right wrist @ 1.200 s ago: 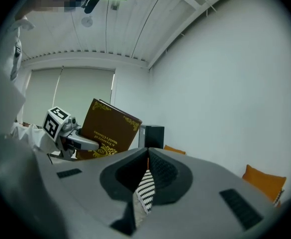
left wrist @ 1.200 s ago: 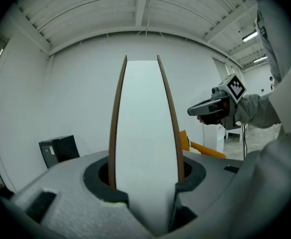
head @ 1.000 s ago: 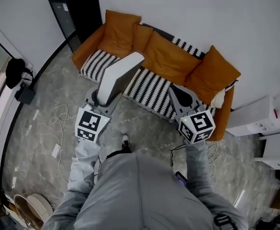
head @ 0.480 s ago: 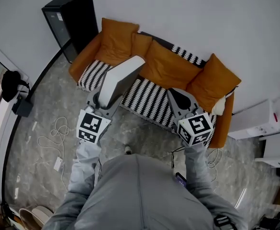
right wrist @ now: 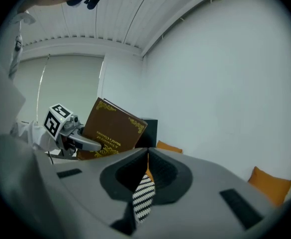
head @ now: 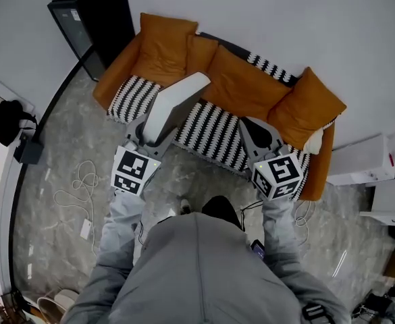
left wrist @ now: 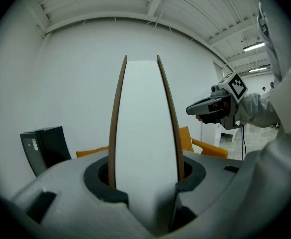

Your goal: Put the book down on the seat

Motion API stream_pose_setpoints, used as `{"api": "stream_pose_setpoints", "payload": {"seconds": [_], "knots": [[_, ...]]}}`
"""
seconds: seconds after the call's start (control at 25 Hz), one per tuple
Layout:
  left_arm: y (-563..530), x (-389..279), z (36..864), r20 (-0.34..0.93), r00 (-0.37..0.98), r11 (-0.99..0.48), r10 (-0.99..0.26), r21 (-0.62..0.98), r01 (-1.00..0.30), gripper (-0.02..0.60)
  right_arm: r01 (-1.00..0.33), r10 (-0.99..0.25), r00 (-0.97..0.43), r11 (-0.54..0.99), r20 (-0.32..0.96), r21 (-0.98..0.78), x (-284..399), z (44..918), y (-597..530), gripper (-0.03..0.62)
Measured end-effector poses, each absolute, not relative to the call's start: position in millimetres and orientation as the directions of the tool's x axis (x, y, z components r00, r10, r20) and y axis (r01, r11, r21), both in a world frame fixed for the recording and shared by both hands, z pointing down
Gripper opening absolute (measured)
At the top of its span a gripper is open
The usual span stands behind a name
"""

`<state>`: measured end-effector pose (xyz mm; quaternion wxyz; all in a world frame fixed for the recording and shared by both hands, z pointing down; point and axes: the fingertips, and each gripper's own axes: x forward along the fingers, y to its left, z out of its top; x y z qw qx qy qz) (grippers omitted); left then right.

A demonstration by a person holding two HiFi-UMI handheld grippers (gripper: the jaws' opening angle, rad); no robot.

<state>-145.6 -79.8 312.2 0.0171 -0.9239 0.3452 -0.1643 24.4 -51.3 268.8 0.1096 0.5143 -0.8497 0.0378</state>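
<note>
Brown cover of the book (right wrist: 113, 131), with gold print, shows only in the right gripper view (the other views give just its pale page edge). Left gripper (head: 148, 135) clamps it upright before the sofa (head: 241, 86), off the striped seat (head: 214, 130). Right gripper (head: 253, 128), also before the sofa, is closed and empty.

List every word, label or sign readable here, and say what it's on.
Gold title on the book: upside down, too blurred to read.
Sticker on the black cabinet: too small to read.
Marker cubes: square patterns only, no words.
</note>
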Motion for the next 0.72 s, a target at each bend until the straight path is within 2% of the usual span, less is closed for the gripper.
{"api": "stream_pose_setpoints", "payload": {"seconds": [0.36, 0.72], "knots": [[-115, -135, 361, 0.368, 0.723, -0.787, -0.585, -0.04, -0.616, 0.224, -0.892, -0.857, -0.424, 0.451, 0.292, 0.028, 38, 305, -83, 0.029], [-176, -80, 418, 0.444, 0.763, -0.822, -0.47, 0.095, -0.562, 0.224, -0.887, -0.83, -0.437, 0.461, 0.347, -0.013, 77, 349, -148, 0.031]]}}
